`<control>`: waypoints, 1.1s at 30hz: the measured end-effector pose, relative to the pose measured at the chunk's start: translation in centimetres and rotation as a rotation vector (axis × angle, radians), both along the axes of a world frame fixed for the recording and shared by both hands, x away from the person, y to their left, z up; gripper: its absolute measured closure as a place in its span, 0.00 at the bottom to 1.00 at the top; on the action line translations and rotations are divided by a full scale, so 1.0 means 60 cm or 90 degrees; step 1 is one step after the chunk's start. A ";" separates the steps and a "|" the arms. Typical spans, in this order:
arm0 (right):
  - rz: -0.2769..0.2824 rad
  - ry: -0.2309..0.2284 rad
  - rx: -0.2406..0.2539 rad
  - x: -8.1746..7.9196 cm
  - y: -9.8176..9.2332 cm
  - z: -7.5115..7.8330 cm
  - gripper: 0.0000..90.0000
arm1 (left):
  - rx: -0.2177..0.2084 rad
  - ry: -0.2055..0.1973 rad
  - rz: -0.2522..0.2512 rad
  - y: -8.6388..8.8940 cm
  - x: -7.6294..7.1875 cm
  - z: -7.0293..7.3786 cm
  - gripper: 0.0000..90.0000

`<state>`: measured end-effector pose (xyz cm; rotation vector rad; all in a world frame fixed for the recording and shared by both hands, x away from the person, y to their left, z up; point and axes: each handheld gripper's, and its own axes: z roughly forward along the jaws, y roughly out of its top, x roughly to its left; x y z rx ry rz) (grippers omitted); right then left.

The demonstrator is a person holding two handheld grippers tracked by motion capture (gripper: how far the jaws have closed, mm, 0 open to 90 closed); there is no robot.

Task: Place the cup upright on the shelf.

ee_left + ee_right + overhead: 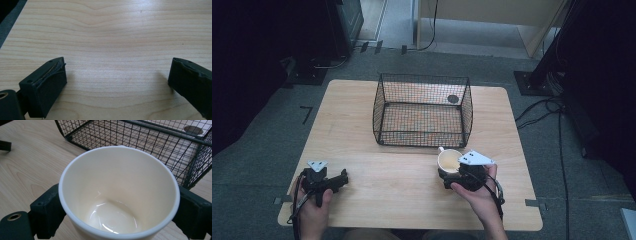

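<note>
Cup taken up at the worktop's near edge, wire basket waiting just behind.

The right tongs (pixel 457 176) grasp a cream cup (pixel 120 195), one jaw on each side of its wall just below the rim; the cup sits near the front of the worktop (pixel 402 200), just short of the empty basket (pixel 423 110). The left tongs (pixel 117 82) rest released over bare wood. Glazed ceramic (likely smooth and breakable) looks stiff, fairly heavy and apt to slip, so a firm squeeze across the wall seems the soundest hold.
</note>
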<state>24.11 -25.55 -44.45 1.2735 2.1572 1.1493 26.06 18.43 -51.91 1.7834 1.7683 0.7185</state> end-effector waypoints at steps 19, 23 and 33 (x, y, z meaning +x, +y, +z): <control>0.015 -0.026 0.012 0.020 0.007 0.068 0.10 | 0.000 0.000 0.000 0.000 0.000 0.000 0.02; 0.017 -0.034 0.013 0.024 0.008 0.081 0.10 | -0.001 -0.001 0.001 0.000 0.000 0.000 0.02; 0.026 -0.056 0.009 0.036 0.013 0.122 0.10 | -0.001 0.000 0.001 0.000 0.000 0.000 0.02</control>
